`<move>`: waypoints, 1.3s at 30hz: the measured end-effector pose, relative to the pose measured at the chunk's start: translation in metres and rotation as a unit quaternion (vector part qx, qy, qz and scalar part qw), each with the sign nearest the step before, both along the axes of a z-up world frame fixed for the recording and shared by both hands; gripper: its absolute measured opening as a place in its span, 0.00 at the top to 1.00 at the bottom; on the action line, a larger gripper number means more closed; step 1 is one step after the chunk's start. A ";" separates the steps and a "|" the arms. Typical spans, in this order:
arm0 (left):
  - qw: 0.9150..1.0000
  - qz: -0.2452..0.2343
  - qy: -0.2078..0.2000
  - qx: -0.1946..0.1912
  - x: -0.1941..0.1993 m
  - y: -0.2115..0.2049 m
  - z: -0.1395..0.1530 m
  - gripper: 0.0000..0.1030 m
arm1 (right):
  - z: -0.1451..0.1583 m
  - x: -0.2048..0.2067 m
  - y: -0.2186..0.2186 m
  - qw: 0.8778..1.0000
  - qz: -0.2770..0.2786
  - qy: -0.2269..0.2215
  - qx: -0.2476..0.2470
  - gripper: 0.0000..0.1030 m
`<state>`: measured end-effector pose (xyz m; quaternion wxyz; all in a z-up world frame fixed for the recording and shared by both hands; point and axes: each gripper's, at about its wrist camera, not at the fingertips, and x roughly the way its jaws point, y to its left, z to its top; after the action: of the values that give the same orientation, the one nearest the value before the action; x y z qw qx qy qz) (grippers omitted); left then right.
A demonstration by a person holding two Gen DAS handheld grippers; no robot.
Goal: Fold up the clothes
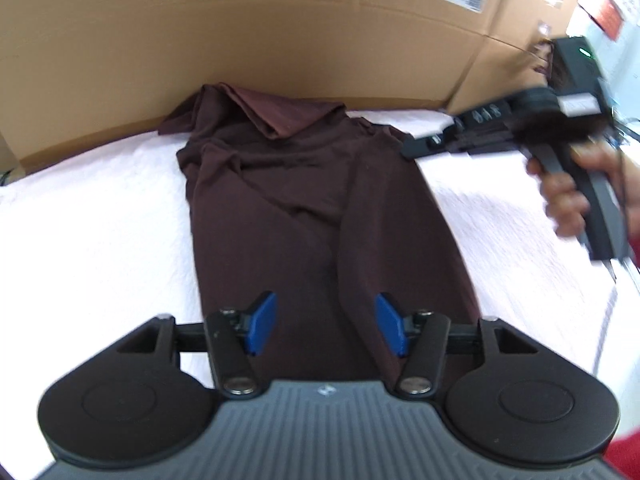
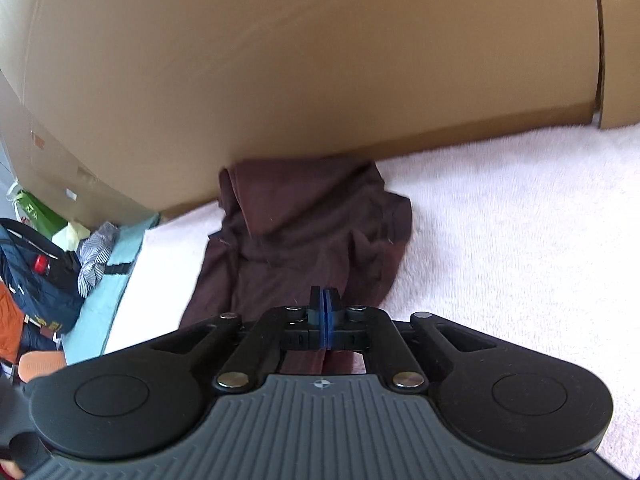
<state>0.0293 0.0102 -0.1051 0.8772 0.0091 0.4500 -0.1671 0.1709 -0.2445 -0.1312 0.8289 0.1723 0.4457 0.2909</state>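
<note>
The left claw (image 1: 326, 328) hangs spread over the near end of the maroon garment (image 1: 312, 200), which lies lengthwise on the white bed cover (image 1: 100, 220). The right claw (image 2: 325, 314) is pressed together, gripping nothing visible (cloth beneath it). Next fold: pinch both near corners evenly and keep the edges aligned.

Matt maroon cloth garment (image 1: 304, 200), nubbly white fabric cover (image 1: 100, 208), plain brown cardboard wall (image 1: 240, 40).

The near end of the maroon garment (image 1: 304, 208) is hidden beneath the left tongs (image 1: 326, 330). The right tongs (image 1: 424, 148), beside the garment, are smeared by blur; no pinched fabric can be made out. Label print on the cardboard box (image 1: 280, 40) behind is illegible.
</note>
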 end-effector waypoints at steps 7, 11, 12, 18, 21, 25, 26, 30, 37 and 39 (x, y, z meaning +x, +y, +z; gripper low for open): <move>0.993 -0.088 0.057 -0.059 -0.074 -0.015 -0.004 0.38 | 0.006 -0.004 0.012 0.998 0.004 0.008 -0.056 0.69; 0.989 -0.108 0.068 -0.071 -0.095 -0.030 -0.020 0.38 | 0.003 -0.009 0.018 0.996 -0.001 0.013 -0.085 0.68; 0.989 -0.104 0.077 -0.071 -0.097 -0.034 -0.025 0.40 | 0.001 -0.010 0.020 0.996 -0.001 0.014 -0.092 0.69; 0.996 -0.039 0.058 -0.048 -0.112 -0.049 -0.025 0.39 | -0.003 -0.007 0.032 0.994 0.015 0.019 -0.105 0.76; 0.998 0.020 0.058 -0.034 -0.124 -0.064 -0.028 0.39 | 0.001 -0.007 0.035 0.993 0.032 -0.001 -0.117 0.76; 0.996 0.077 0.047 -0.007 -0.142 -0.096 -0.032 0.40 | 0.006 -0.004 0.036 0.988 0.084 -0.030 -0.130 0.76; 0.995 0.091 0.047 0.005 -0.145 -0.102 -0.034 0.41 | 0.007 -0.002 0.035 0.987 0.094 -0.033 -0.130 0.76; 0.988 0.145 0.051 0.013 -0.155 -0.108 -0.035 0.43 | 0.010 0.005 0.030 0.986 0.115 -0.023 -0.115 0.76; 0.980 0.192 0.049 -0.016 -0.152 -0.089 -0.030 0.49 | 0.007 0.006 0.028 0.987 0.129 -0.010 -0.093 0.74; 0.979 0.195 0.054 -0.024 -0.150 -0.086 -0.034 0.76 | 0.004 0.007 0.027 0.988 0.127 -0.001 -0.088 0.74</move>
<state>-0.1205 -0.0762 -0.1386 0.8675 -0.1088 0.4855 -0.0039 0.1778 -0.2177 -0.1274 0.7976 0.0405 0.4873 0.3530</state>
